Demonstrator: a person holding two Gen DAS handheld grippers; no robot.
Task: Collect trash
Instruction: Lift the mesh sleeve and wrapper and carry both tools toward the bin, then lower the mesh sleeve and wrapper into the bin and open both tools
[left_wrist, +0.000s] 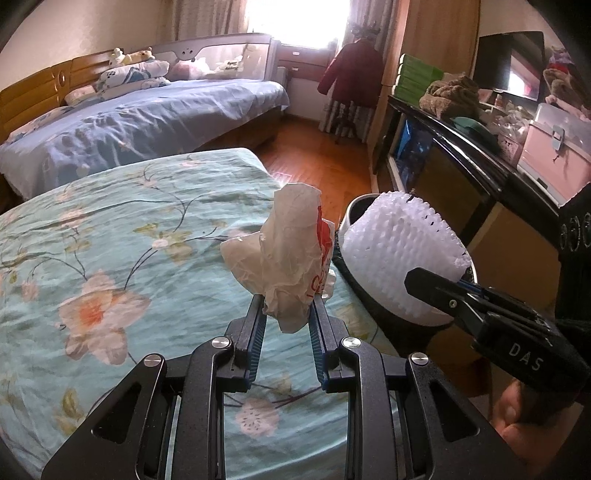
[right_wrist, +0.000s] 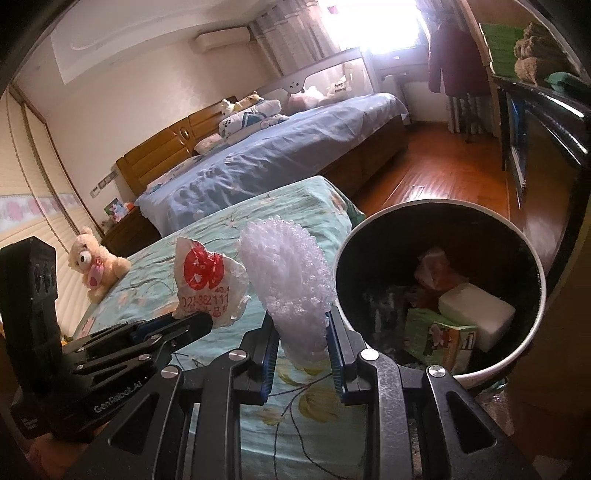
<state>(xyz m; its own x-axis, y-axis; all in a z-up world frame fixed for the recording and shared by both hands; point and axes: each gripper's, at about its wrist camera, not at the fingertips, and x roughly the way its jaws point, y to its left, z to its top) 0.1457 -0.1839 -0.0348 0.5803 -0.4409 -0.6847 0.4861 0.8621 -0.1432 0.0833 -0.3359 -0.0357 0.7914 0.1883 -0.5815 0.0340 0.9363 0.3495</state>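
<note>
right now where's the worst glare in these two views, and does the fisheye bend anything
Left wrist view: the window is blown out white, with a sheen on the wood floor. Right wrist view: the window is overexposed too, and the bin interior stays dark. Both views: black corners and bowed edges; the plastic bag and foam net stay sharp.

I see a crumpled white plastic bag (left_wrist: 291, 254) with a red print and some digits, pinched at its lower end between the fingers of the left hand-held gripper (left_wrist: 287, 314) and standing up above the floral bedspread. Beside it I see a white foam net sleeve (right_wrist: 291, 288), bumpy and rolled, clamped by the right hand-held gripper (right_wrist: 301, 336) near the trash bin (right_wrist: 532, 332), whose dark inside holds a white block, a green carton and scraps.
</note>
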